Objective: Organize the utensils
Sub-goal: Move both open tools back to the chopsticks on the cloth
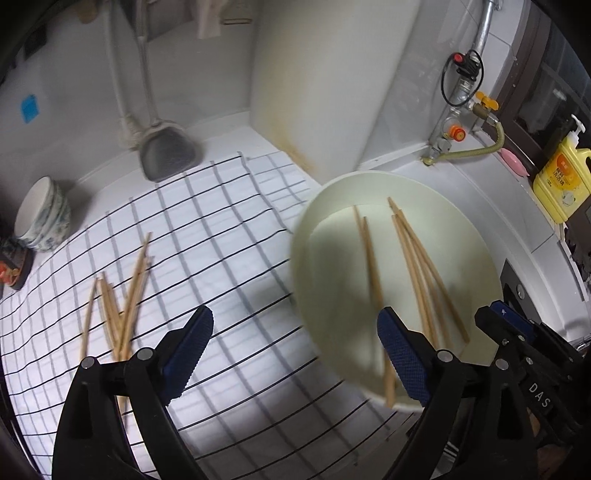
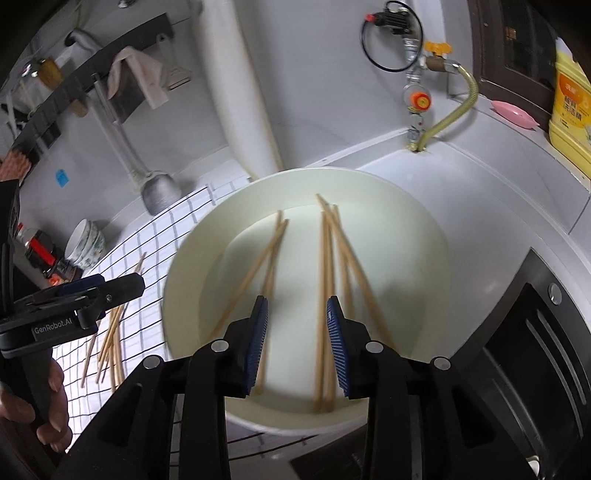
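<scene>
Here a white counter (image 2: 480, 192) carries a black-gridded white cloth (image 1: 221, 258) beneath a tiled wall with a gas pipe (image 1: 484, 33). A cream basin (image 2: 424, 236) holds several wooden chopsticks (image 2: 325, 295); more loose chopsticks (image 1: 125, 302) lie on the cloth. The left gripper (image 1: 295, 354) and right gripper (image 2: 297, 350) both hang spread, empty.

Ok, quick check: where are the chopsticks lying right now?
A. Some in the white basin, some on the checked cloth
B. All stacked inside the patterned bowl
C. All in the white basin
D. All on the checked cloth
A. Several chopsticks lie inside the white basin, while another loose bunch lies on the checked cloth; both the left hand-held gripper and the right hand-held gripper are open and hold none.
</scene>
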Action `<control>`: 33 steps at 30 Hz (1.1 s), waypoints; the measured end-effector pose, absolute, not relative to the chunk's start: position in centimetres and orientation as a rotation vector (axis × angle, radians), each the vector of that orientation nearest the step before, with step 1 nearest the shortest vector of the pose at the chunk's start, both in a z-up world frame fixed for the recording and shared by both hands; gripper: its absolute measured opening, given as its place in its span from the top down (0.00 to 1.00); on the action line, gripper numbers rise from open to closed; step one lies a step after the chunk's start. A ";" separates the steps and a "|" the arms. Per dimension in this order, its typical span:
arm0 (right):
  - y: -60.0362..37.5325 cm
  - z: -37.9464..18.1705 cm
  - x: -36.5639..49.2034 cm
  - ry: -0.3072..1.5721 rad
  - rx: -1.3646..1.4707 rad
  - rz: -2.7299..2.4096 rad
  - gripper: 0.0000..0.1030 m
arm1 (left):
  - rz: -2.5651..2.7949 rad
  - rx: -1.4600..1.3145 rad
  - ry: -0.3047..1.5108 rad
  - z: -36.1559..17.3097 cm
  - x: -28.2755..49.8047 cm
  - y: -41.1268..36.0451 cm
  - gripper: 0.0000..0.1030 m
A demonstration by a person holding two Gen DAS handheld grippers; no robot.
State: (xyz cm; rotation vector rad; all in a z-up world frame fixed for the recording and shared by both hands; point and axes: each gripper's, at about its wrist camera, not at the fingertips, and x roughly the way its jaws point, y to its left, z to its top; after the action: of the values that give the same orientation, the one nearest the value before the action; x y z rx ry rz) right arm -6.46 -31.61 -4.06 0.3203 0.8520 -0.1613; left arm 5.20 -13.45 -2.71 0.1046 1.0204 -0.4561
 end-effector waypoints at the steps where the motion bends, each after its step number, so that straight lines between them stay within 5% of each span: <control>1: -31.2 -3.9 -6.5 0.850 0.318 -0.156 0.65 | -0.450 0.106 1.018 -2.6 5.1 -12.9 0.14; 33: -11.0 -3.6 -1.4 0.878 0.160 0.134 0.53 | -0.147 0.021 1.020 -4.7 3.5 9.5 0.09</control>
State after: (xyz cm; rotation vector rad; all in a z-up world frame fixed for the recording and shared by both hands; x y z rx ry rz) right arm -1.38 -11.00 -3.58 0.1604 0.8781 0.1337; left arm 3.54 9.49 -4.71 0.0207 1.0197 -0.1472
